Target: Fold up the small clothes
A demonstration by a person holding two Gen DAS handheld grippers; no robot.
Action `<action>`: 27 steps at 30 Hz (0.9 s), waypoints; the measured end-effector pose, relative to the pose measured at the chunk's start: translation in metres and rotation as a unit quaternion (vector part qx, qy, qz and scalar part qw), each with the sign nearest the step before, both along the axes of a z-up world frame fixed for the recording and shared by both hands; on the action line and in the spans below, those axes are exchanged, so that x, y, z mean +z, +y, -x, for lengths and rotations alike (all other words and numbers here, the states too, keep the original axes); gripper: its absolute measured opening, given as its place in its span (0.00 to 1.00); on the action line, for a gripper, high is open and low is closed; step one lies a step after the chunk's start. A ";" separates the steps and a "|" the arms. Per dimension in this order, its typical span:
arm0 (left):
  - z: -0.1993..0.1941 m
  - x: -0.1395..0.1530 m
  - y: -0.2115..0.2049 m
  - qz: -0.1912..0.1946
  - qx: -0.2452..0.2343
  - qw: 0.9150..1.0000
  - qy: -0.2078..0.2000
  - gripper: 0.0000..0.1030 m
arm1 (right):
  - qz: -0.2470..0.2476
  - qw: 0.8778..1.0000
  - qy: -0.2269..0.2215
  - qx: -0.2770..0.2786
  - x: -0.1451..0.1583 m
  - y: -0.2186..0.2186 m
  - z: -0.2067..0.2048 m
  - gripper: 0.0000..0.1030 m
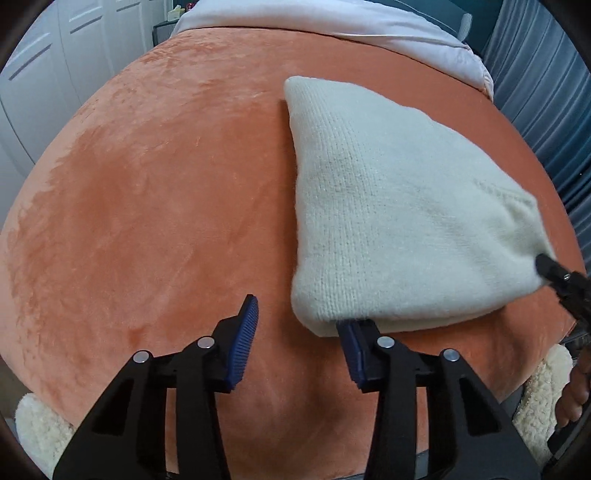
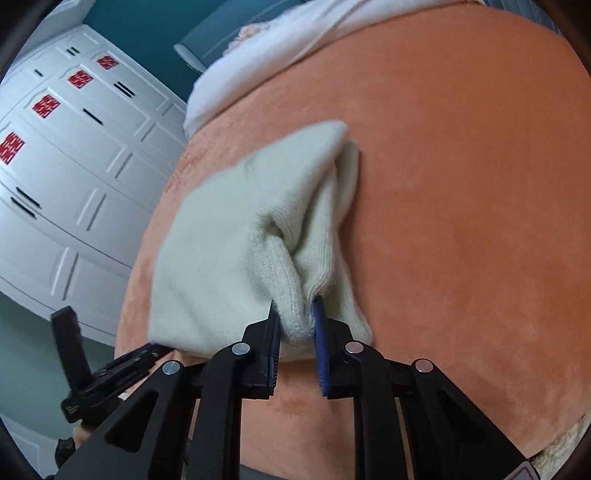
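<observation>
A cream knitted garment (image 1: 399, 206) lies on the orange plush blanket (image 1: 147, 206). My left gripper (image 1: 299, 325) is open; its right finger tip sits under the garment's near left corner, the left finger stands free on the blanket. In the right wrist view my right gripper (image 2: 297, 317) is shut on a bunched near corner of the same garment (image 2: 229, 236), lifting that edge so a fold of knit rises above a lower layer. The right gripper shows in the left wrist view (image 1: 554, 271) at the garment's right corner. The left gripper shows at the lower left of the right wrist view (image 2: 122, 363).
White bedding (image 1: 332, 22) lies along the far edge of the blanket. A white wardrobe (image 2: 74, 155) with red stickers stands to the left. Grey-blue curtains (image 1: 546, 88) hang at the right. A cream fleece cloth (image 1: 546, 391) hangs at the blanket's near edge.
</observation>
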State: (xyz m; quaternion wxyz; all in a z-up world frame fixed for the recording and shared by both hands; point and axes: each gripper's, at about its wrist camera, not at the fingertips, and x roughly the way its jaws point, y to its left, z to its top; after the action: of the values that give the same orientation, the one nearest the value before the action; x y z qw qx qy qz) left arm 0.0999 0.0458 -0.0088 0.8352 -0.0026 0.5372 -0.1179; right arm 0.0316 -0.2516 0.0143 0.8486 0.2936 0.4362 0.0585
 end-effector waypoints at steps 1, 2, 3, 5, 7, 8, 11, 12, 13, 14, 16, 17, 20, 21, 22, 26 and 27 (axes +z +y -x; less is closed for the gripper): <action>-0.002 -0.002 0.001 0.003 0.004 1.000 0.007 0.41 | 0.014 1.000 -0.009 0.006 0.009 0.001 0.000 0.15; -0.003 -0.004 0.001 0.001 0.006 1.000 0.013 0.41 | 0.030 0.999 -0.006 0.016 0.010 0.003 -0.003 0.15; -0.003 -0.008 0.001 -0.004 0.010 1.000 0.016 0.43 | 0.041 0.999 0.008 0.020 0.003 0.003 -0.005 0.15; -0.003 -0.015 0.001 -0.011 0.023 1.000 0.018 0.46 | 0.056 0.996 0.069 0.024 -0.033 0.006 -0.014 0.15; 0.002 -0.012 0.002 -0.018 0.032 0.999 0.015 0.49 | 0.048 0.996 0.070 0.011 -0.055 0.004 -0.010 0.14; 0.007 -0.008 0.001 -0.028 0.030 0.999 0.011 0.49 | 0.039 0.997 0.071 0.000 -0.050 0.004 -0.007 0.15; 0.027 0.015 0.002 -0.052 0.023 0.998 -0.019 0.47 | 0.046 0.996 0.067 -0.025 -0.019 0.008 0.003 0.19; 0.033 0.026 0.004 -0.040 0.020 0.999 -0.030 0.47 | 0.063 0.997 0.050 -0.021 -0.003 0.015 0.007 0.19; 0.038 0.037 0.006 -0.026 0.020 0.999 -0.040 0.47 | 0.078 0.996 0.029 -0.019 0.012 0.022 0.010 0.19; 0.041 0.048 0.005 -0.012 0.023 0.998 -0.052 0.47 | 0.082 0.996 0.006 -0.016 0.026 0.025 0.011 0.20; 0.038 0.064 0.001 0.007 0.032 0.997 -0.074 0.51 | 0.079 0.997 -0.023 -0.002 0.047 0.034 0.001 0.18; 0.033 0.067 -0.003 0.010 0.034 0.996 -0.080 0.52 | 0.086 0.996 -0.031 0.007 0.051 0.036 -0.007 0.17; 0.003 0.045 -0.017 -0.016 0.036 0.997 -0.060 0.56 | 0.152 0.988 0.005 0.038 0.027 0.051 -0.050 0.11; -0.005 0.030 -0.022 -0.033 0.037 0.998 -0.041 0.58 | 0.172 0.983 0.051 0.047 0.001 0.051 -0.070 0.05; -0.012 0.016 -0.026 -0.038 0.034 0.998 -0.021 0.58 | 0.171 0.981 0.076 0.051 -0.018 0.048 -0.079 0.03; 0.002 0.024 -0.023 -0.034 0.034 0.998 -0.036 0.57 | 0.132 0.989 0.061 0.019 0.007 0.041 -0.066 0.06; 0.010 0.029 -0.022 -0.029 0.033 0.998 -0.039 0.57 | 0.130 0.990 0.046 0.019 0.020 0.043 -0.053 0.08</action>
State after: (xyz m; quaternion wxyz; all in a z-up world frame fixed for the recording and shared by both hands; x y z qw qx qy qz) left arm 0.0894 0.0239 0.0205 0.8585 0.0084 0.5072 -0.0748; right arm 0.0843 -0.2086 0.0345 0.8574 0.1749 0.4841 0.0035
